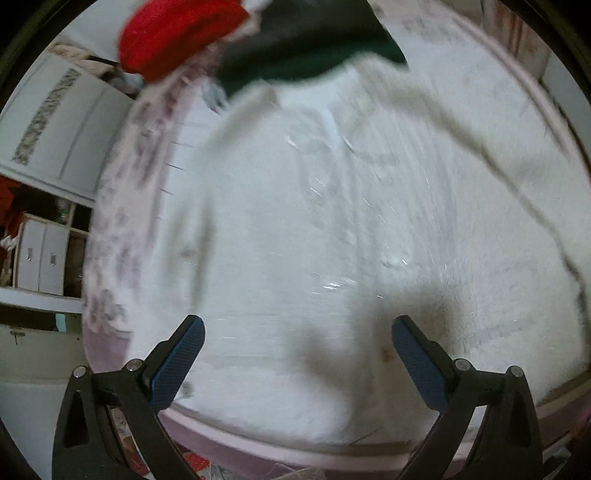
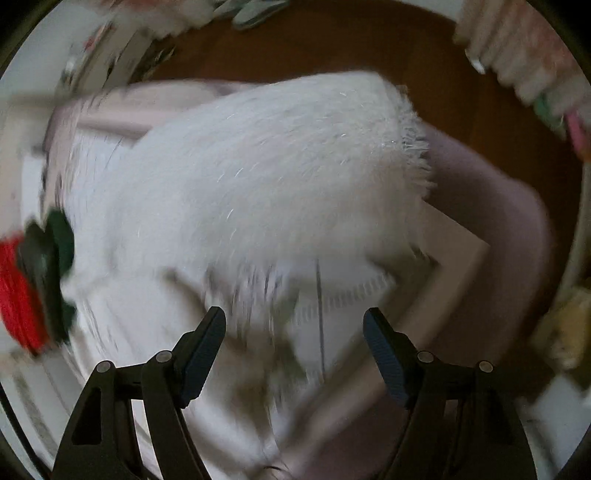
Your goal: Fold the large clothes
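A large white fluffy garment (image 1: pixel 314 221) lies spread on a bed with a pale pink sheet (image 1: pixel 110 347). In the right wrist view the same white garment (image 2: pixel 266 177) shows a fringed edge at the right, over the pink sheet (image 2: pixel 491 229). My left gripper (image 1: pixel 297 325) is open and empty, just above the garment's near part. My right gripper (image 2: pixel 294 317) is open and empty, above a thinner white layer of cloth. Both views are blurred by motion.
A red cloth (image 1: pixel 177 33) and a dark green cloth (image 1: pixel 306 40) lie at the far end of the bed; they also show at the left in the right wrist view (image 2: pixel 22 291). White cabinets (image 1: pixel 55 129) stand left. Brown floor (image 2: pixel 332 44) lies beyond the bed.
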Motion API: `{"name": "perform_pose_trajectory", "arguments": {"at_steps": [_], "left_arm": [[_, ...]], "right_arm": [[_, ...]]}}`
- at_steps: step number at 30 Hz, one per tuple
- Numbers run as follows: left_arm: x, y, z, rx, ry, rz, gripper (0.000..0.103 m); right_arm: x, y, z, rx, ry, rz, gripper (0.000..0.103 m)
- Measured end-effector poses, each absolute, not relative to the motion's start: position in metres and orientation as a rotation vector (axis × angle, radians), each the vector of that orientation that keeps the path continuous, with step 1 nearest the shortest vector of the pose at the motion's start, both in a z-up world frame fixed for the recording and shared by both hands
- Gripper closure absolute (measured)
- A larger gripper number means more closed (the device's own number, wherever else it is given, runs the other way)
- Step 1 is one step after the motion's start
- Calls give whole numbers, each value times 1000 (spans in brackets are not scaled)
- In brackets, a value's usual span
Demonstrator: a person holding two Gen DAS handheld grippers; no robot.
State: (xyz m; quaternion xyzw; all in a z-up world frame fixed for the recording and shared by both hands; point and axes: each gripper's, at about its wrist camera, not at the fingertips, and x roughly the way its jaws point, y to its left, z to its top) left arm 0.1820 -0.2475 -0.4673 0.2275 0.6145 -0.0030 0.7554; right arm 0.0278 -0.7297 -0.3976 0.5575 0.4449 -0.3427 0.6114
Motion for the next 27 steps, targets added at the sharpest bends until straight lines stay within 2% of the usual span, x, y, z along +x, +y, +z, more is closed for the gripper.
{"name": "perform_pose_trajectory", "arguments": {"at_steps": [3,5,7,12,20,23,27], "left_arm": [[184,-269,-513,528,1362,-44,0],[188,-280,-532,553,1351,-64,0],[194,-291,-549,568,1340,-72,0],[217,-292,-563,535,1345,-65,0],[264,-287,-537,375,1332,-29,0],[280,-271,-518,310,1302,-3,0],[295,-230,-500,241,1280,67,0]], "right_arm": [[21,-747,-419,1341,862,-847,25],[19,-756,-427,1342,743,-917,31],[21,-759,-425,1299,716,-994,87],[41,-769,-410,1241,679,-1035,94],[107,-758,-274,1015,546,-956,95],[178,-724,-231,858,580,-811,95],[282,-642,-204,623,698,-576,95]]}}
